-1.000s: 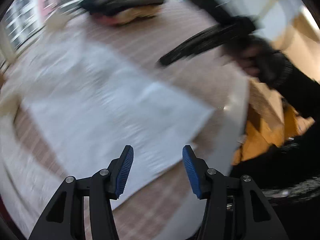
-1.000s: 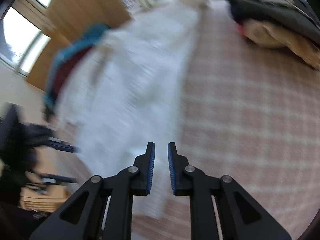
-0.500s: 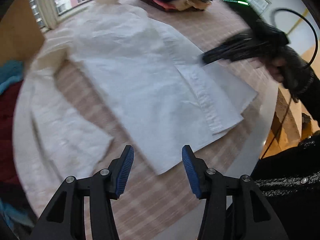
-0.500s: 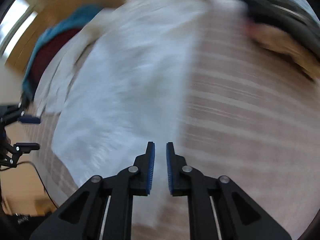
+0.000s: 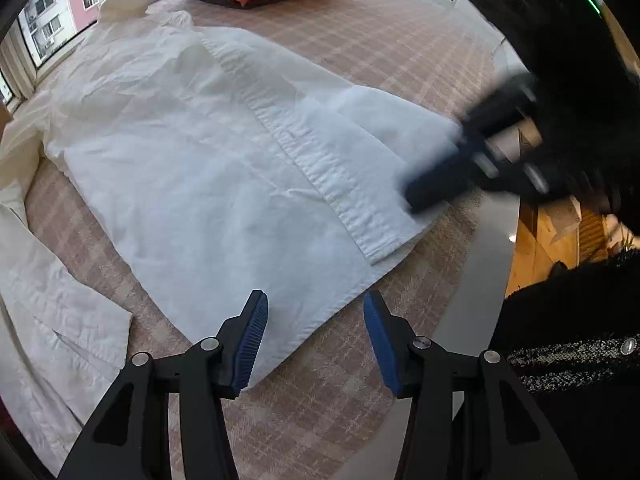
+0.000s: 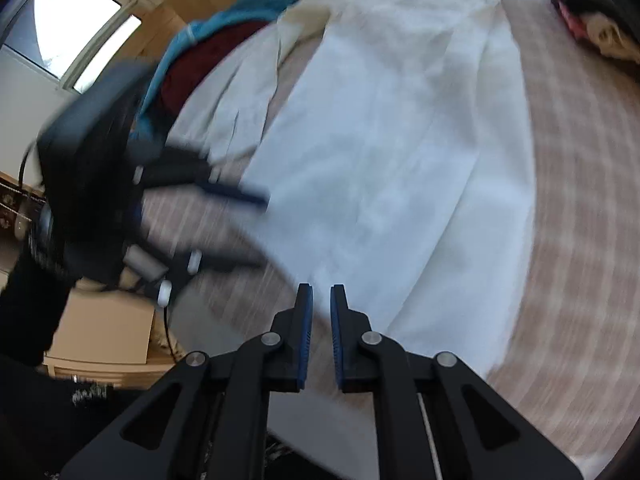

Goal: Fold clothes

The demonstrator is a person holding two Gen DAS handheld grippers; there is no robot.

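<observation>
while the left gripper [image 5: 316,336] is hovering with jaws spread and nothing between them, the white shirt [image 5: 208,152] is lying flat just ahead on the checked tablecloth [image 5: 384,40], its hem corner under the left finger. from the right wrist, the right gripper [image 6: 319,334] is closing, nearly together, empty, the shirt spreading ahead of it.

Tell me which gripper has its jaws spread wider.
The left gripper: a broad gap over the white shirt's hem. The right gripper's jaws are closing, nearly together.
</observation>
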